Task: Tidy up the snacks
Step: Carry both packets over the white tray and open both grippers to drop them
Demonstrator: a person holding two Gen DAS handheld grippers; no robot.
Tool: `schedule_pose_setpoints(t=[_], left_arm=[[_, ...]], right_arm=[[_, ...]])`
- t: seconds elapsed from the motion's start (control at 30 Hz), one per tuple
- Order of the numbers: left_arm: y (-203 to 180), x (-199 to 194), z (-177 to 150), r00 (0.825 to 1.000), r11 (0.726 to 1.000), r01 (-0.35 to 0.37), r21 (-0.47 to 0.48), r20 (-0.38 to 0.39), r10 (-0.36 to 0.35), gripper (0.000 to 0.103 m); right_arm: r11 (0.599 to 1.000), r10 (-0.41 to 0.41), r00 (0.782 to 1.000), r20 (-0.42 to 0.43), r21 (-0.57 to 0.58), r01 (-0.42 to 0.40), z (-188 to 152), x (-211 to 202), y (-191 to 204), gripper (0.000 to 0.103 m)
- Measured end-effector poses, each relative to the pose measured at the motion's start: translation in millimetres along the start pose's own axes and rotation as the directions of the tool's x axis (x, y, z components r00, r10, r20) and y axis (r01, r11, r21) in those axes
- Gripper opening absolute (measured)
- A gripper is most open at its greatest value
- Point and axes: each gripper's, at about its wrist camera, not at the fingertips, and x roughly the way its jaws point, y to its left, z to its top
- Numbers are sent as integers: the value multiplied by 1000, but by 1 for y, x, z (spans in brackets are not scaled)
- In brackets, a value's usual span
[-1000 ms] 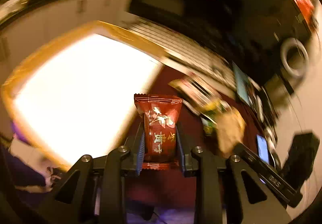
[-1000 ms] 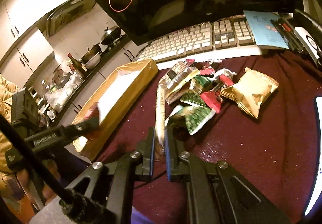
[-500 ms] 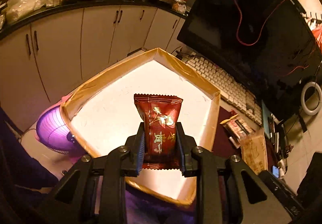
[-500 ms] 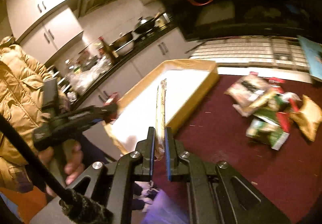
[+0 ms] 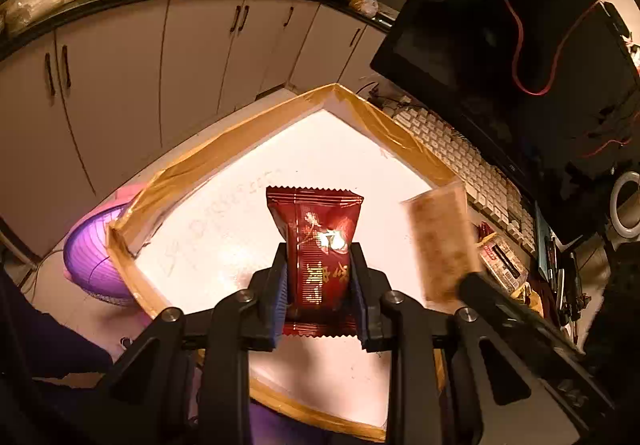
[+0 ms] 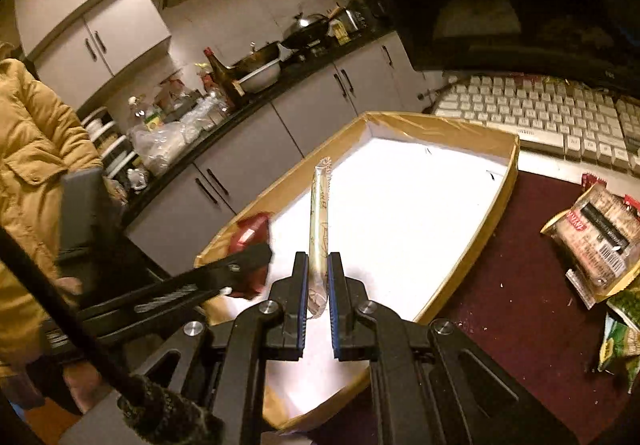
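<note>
L tool [image 5: 318, 277] clamped on red snack packet [image 5: 316, 241], held upright over white floor of shallow box [image 5: 280, 125] w/ tan taped rim. R tool [image 6: 318, 277] clamped on thin pale stick pack [image 6: 319, 221], edge-on, also over box. Remaining snacks [image 6: 596, 241] lie on maroon desk [image 6: 520, 285] right of box, near keyboard [image 6: 540, 105].

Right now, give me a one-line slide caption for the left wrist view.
Left gripper clamps a red snack packet above the white-floored box; the right gripper's tan packet hangs alongside.
</note>
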Motion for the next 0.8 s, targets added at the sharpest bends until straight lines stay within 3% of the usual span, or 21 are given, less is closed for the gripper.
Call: schedule_pose_setpoints(t=[0.3,0.4,0.5,0.57,0.63,0.7,0.8], left_arm=[[5,22,-5,994,998,-43,38,-100,47,29],[-2,24,-9,992,994,-74,75,-92,81,30],[-5,23,-10,993,994,-60,86,-91,68,37],[-7,21,-11,994,994,-57,93,-87,65,45],[-7,14,-12,995,992,-81,92,-57,86,72],[-6,4,-14,998,995,-68,71,-12,69,77],[-7,-5,-19,999,998,-45,46,-5,46,77]], right_arm=[[999,-1,993,-116,-49,-5,-18,17,9,7],[993,-48,989,-139,-112,32,-25,24,14,7],[989,-57,989,-134,-140,38,-24,21,17,11],[990,-56,992,-112,-133,41,-22,14,15,32],[993,-48,995,-83,-109,39,-19,1,10,41],[996,-24,997,-70,-90,17,-17,-7,6,47],[998,-13,999,-37,-67,11,-15,-24,2,52]])
